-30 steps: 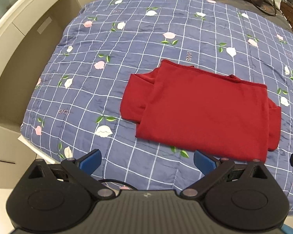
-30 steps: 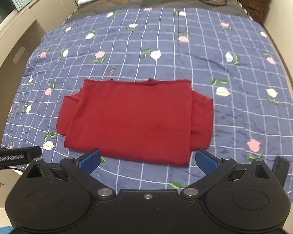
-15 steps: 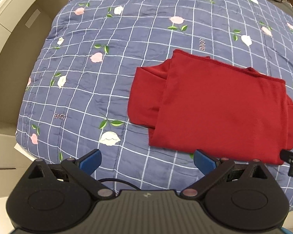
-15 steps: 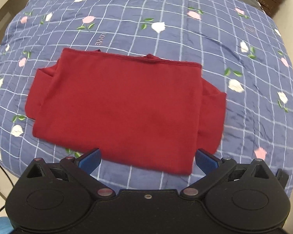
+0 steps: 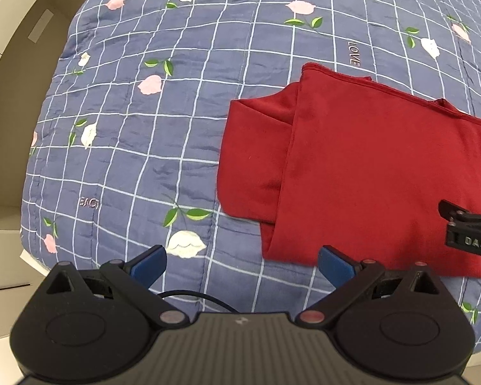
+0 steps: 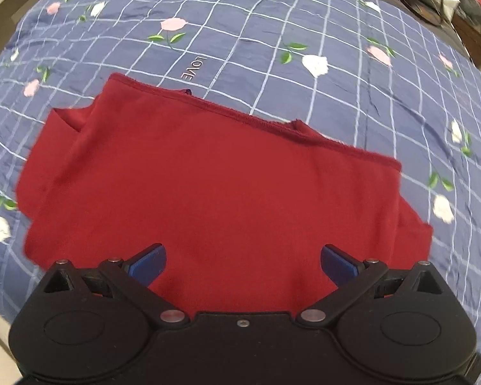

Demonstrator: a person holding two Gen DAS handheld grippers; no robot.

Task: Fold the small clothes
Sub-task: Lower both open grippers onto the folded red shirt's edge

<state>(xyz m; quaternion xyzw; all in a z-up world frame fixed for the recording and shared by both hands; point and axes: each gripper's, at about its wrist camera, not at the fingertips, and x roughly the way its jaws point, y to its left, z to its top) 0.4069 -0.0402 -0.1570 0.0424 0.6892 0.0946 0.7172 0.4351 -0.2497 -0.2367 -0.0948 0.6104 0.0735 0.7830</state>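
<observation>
Red garment [image 6: 215, 186] flat on quilt [image 5: 138, 122], near edge beneath both wide-spread grippers [image 5: 242, 264] [image 6: 243, 263]

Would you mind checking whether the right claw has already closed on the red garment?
No, the right claw is wide open, its blue fingers apart above the red garment.
</observation>
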